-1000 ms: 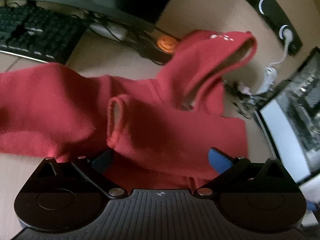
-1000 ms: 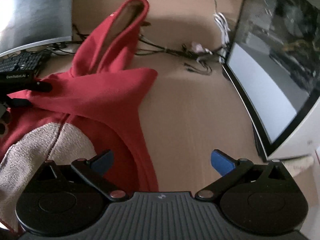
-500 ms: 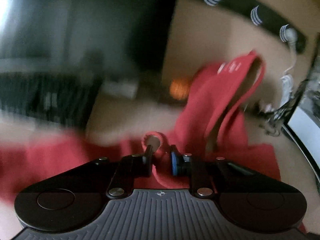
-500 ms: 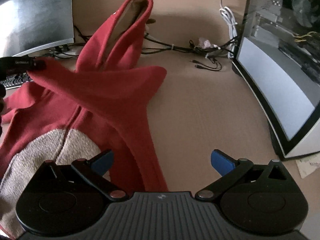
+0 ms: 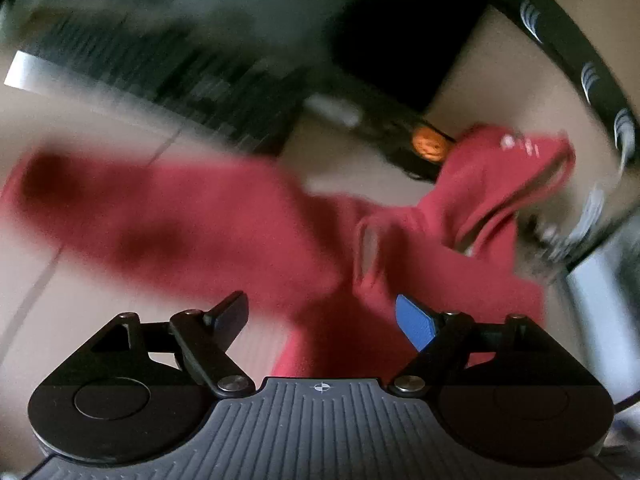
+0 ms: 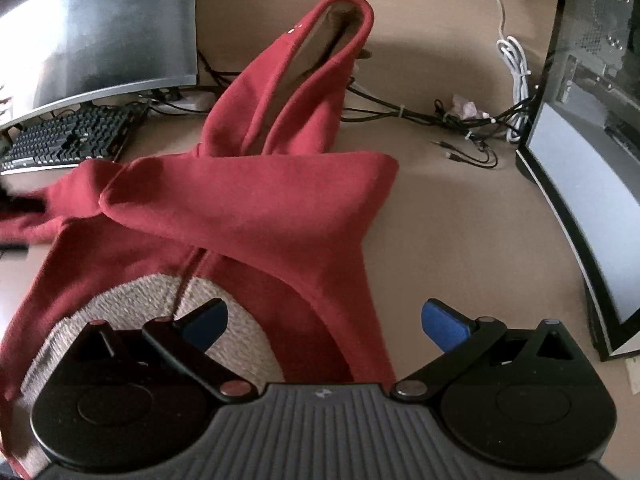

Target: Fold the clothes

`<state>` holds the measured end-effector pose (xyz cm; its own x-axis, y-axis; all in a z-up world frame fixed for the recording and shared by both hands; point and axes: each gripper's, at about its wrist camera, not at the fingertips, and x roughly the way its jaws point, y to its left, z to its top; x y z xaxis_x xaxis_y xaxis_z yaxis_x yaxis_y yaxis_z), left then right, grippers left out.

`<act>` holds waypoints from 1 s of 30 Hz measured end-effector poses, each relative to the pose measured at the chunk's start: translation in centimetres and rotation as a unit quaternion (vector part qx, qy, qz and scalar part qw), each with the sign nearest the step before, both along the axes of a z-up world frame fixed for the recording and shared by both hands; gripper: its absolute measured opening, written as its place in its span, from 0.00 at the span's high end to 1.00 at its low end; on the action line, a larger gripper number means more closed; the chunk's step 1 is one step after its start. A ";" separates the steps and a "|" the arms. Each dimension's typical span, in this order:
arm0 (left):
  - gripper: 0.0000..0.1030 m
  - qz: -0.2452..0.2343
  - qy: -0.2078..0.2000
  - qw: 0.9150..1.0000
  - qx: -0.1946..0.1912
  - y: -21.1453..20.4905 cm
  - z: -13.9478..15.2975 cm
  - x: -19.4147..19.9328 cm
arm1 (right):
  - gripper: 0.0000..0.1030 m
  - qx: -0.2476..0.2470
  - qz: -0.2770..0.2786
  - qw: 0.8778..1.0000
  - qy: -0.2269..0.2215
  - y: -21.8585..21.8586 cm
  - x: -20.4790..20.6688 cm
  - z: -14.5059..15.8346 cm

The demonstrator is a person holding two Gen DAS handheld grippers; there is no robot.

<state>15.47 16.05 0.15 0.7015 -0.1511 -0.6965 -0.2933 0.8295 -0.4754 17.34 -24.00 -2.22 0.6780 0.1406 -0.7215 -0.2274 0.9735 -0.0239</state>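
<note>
A red hoodie (image 6: 248,200) lies on the tan desk, hood (image 6: 304,80) pointing away and a round beige patch (image 6: 132,308) on its front. One sleeve is folded across the chest, and its cuff (image 5: 368,252) lies free just ahead of my left gripper (image 5: 324,316). That gripper's jaws are opening, with red cloth below them but nothing pressed between the pads; the left wrist view is blurred by motion. My right gripper (image 6: 324,320) hangs open over the hoodie's lower front and holds nothing.
A black keyboard (image 6: 68,140) and a curved monitor (image 6: 92,28) stand at the far left. A computer case (image 6: 580,200) walls off the right side. Black cables (image 6: 460,128) and a white cable (image 6: 516,60) trail behind the hood. A small orange object (image 5: 430,144) sits beside the hood.
My left gripper closed on the sleeve cuff half a second ago, then opened, let it go and drew back. The right gripper shifted slightly over the hoodie and stayed open.
</note>
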 end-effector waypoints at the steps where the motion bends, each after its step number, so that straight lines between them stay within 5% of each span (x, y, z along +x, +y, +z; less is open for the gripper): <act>1: 0.16 0.014 0.012 0.999 -0.043 1.3 -0.5 -1.1 | 0.00 0.003 -0.003 1.000 0.002 0.3 0.1 0.0; 4: 0.16 0.056 0.031 0.989 -0.136 4.4 -2.3 -3.2 | 0.00 -0.001 -0.002 1.000 -0.002 1.5 -0.1 0.4; 17: 0.14 0.123 -0.002 0.972 -0.201 6.2 -5.0 1.5 | 0.00 -0.060 -0.036 0.997 -0.025 2.4 -4.4 2.4; 22: 0.14 0.196 -0.060 0.964 -0.168 9.4 -5.5 1.5 | 0.00 -0.060 -0.062 0.996 -0.023 1.7 -5.2 2.6; 26: 0.21 0.182 -0.076 0.973 -0.117 10.5 -5.5 2.1 | 0.00 -0.060 -0.062 0.996 -0.030 2.1 -5.4 2.8; 29: 0.48 0.160 -0.063 0.983 -0.059 9.8 -5.4 2.8 | 0.00 -0.040 -0.063 0.996 -0.054 1.7 -5.5 4.0; 30: 0.66 0.154 -0.054 0.986 -0.039 9.5 -5.4 3.1 | 0.00 -0.026 -0.068 0.995 -0.062 1.2 -5.3 4.7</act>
<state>18.53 25.53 -5.21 0.7912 0.0311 -0.6107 -0.4708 0.6683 -0.5759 12.08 -22.85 2.43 0.7730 0.0061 -0.6344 -0.0864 0.9917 -0.0957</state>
